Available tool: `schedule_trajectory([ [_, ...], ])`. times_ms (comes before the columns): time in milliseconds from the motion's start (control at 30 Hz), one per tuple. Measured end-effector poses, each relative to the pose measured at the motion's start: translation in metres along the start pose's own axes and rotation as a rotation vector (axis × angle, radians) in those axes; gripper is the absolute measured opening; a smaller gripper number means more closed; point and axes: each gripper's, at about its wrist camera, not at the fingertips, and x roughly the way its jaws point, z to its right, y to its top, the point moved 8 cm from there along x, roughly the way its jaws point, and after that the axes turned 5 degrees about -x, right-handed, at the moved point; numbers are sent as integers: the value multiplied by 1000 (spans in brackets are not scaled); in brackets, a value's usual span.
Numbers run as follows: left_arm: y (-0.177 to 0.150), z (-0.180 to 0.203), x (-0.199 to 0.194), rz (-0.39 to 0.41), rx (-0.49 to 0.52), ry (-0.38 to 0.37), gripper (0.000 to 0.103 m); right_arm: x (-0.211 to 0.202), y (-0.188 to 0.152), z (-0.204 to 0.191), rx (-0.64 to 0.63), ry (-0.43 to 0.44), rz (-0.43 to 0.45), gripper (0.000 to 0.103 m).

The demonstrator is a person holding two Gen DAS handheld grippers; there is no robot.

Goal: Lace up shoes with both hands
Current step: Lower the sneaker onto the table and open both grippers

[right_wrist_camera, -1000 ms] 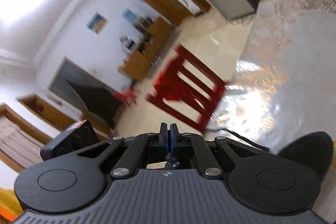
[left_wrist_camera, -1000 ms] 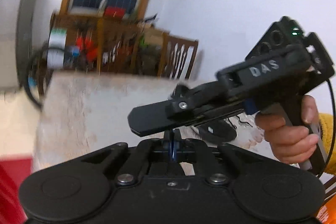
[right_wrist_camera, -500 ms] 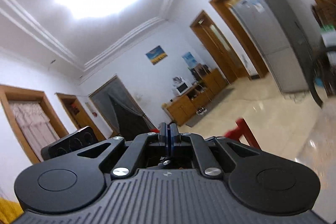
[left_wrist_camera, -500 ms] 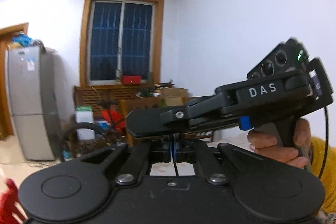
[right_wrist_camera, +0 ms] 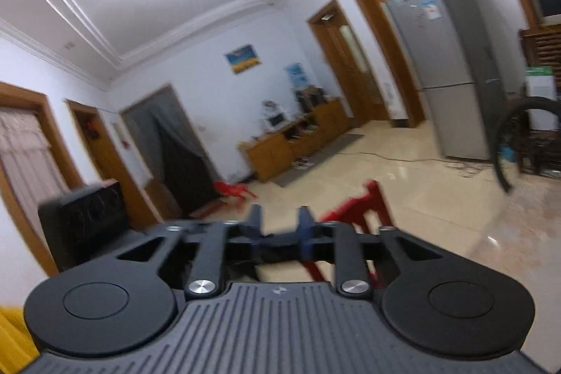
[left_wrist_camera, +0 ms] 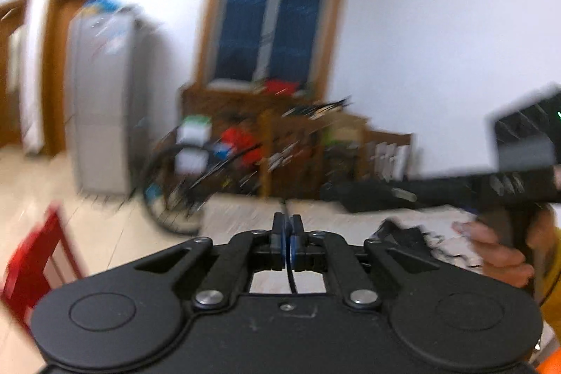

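My left gripper (left_wrist_camera: pixel 287 226) is shut on a thin black shoelace (left_wrist_camera: pixel 291 279), which runs up between its blue pads and out past the tips. A dark shoe (left_wrist_camera: pixel 399 233) lies blurred on the pale table (left_wrist_camera: pixel 245 212), to the right of those tips. My right gripper (right_wrist_camera: pixel 279 223) is lifted off the table and its jaws are opening, with nothing between them. In the left wrist view the right gripper (left_wrist_camera: pixel 336 195) reaches in from the right edge, held by a hand (left_wrist_camera: pixel 498 251), above the shoe.
A red chair (left_wrist_camera: pixel 35 255) stands left of the table, also seen as the red chair (right_wrist_camera: pixel 364 202) beyond my right fingers. A grey fridge (left_wrist_camera: pixel 101 100), a bicycle wheel (left_wrist_camera: pixel 168 184) and a cluttered wooden shelf (left_wrist_camera: pixel 280 142) stand behind the table.
The right jaws have gone from shut to apart. The right gripper, which crossed just in front of my left fingers, now sits off to the right. Both views have swung up from the table.
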Motion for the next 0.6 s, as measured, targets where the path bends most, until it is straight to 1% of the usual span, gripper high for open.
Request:
schedule_trajectory([
  [33, -15, -13, -3, -32, -27, 36, 3, -3, -17, 6, -14, -49, -21, 41],
  [100, -48, -38, -9, -109, -71, 119, 9, -8, -53, 19, -41, -156, -74, 42],
  [167, -76, -54, -12, -197, -100, 179, 30, -11, -95, 34, -39, -280, -160, 42],
  [200, -89, -58, -12, -242, -116, 191, 35, -13, -115, 42, -20, -331, -205, 42],
  [233, -101, -60, -12, -279, -131, 190, 42, -16, -135, 50, -2, -382, -249, 42],
  [300, -116, -61, -3, -332, -153, 180, 45, -20, -166, 62, 71, -449, -315, 42],
  [367, -125, -58, 10, -370, -173, 152, 53, -23, -191, 69, 140, -499, -368, 42],
  [433, -135, -55, 26, -405, -187, 117, 54, -22, -206, 70, 174, -526, -401, 43],
  [500, -145, -52, 53, -446, -177, 94, 55, -19, -215, 72, 185, -539, -422, 46],
  [567, -159, -47, 68, -487, -169, 71, 55, -16, -222, 70, 154, -560, -454, 50],
  [600, -167, -47, 74, -505, -173, 57, 55, -15, -224, 69, 131, -577, -468, 50],
])
